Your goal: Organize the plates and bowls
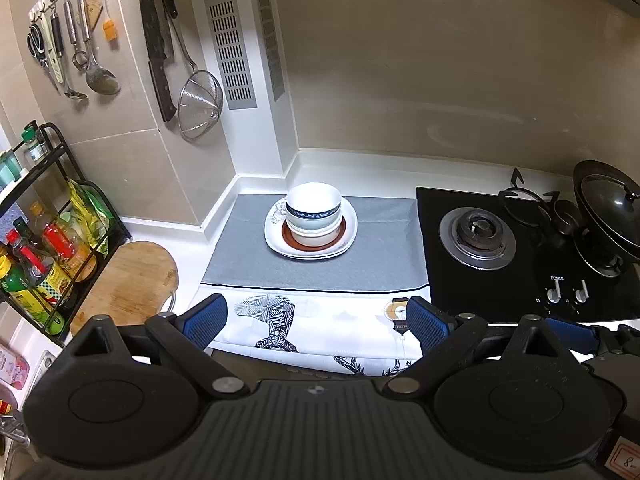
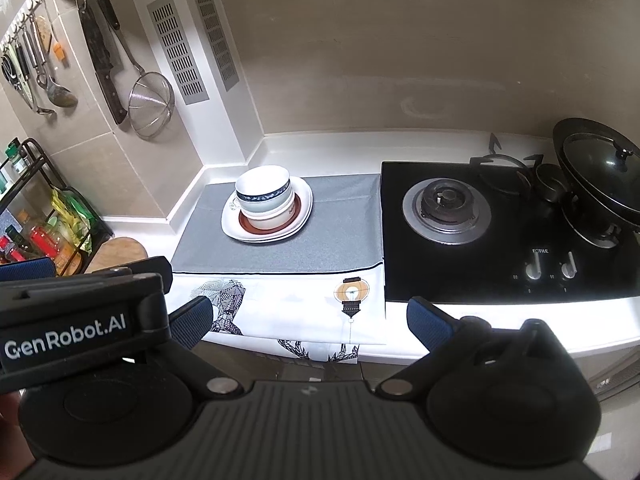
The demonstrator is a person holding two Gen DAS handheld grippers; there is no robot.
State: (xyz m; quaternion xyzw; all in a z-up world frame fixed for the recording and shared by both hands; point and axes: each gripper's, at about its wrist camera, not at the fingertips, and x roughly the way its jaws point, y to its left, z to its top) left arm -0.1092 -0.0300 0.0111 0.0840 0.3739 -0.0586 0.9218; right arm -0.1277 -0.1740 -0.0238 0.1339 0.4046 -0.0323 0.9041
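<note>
A stack of bowls [image 1: 314,210] [image 2: 264,196] stands on stacked plates [image 1: 350,236] [image 2: 302,208] on a grey mat [image 1: 372,260] [image 2: 340,240] at the back of the counter. The top bowl is white with a dark blue patterned band. A brown-rimmed plate lies under the bowls on white squarish plates. My left gripper [image 1: 316,326] hangs open over the counter's front edge, well short of the stack, with nothing between its blue pads. My right gripper [image 2: 310,322] is open and empty too, just right of the left one, whose body [image 2: 80,320] shows at that view's left.
A black gas hob [image 1: 520,256] [image 2: 500,232] with a lidded wok [image 1: 612,208] [image 2: 600,176] sits to the right. Left are a round wooden board [image 1: 128,280] and a black rack of bottles [image 1: 48,248]. Utensils, a cleaver and a strainer [image 1: 198,106] hang on the wall. A patterned white cloth [image 1: 320,320] drapes over the counter front.
</note>
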